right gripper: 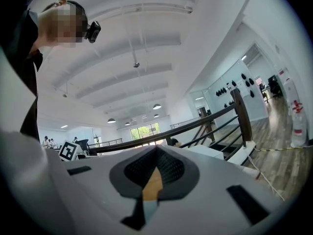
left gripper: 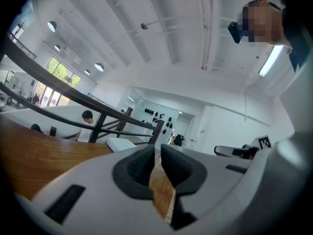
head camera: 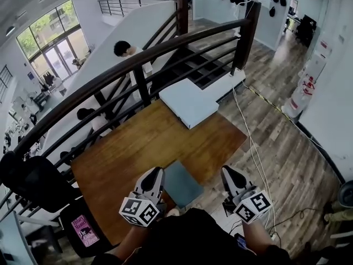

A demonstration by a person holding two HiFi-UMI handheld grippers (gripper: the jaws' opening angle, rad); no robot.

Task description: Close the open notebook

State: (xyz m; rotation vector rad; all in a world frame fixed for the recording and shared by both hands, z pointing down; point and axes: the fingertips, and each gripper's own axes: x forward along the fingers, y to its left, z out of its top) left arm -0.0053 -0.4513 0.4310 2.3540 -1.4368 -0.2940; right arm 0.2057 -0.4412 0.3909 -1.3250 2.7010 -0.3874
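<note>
Notebook lay closed on desk. Left tool sat left of notebook, right tool right of it, both pinched together, empty.

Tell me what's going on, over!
Left gripper shut, empty. Right gripper shut, empty. Notebook lies between them, looks closed. White box far back, out of the way.
</note>
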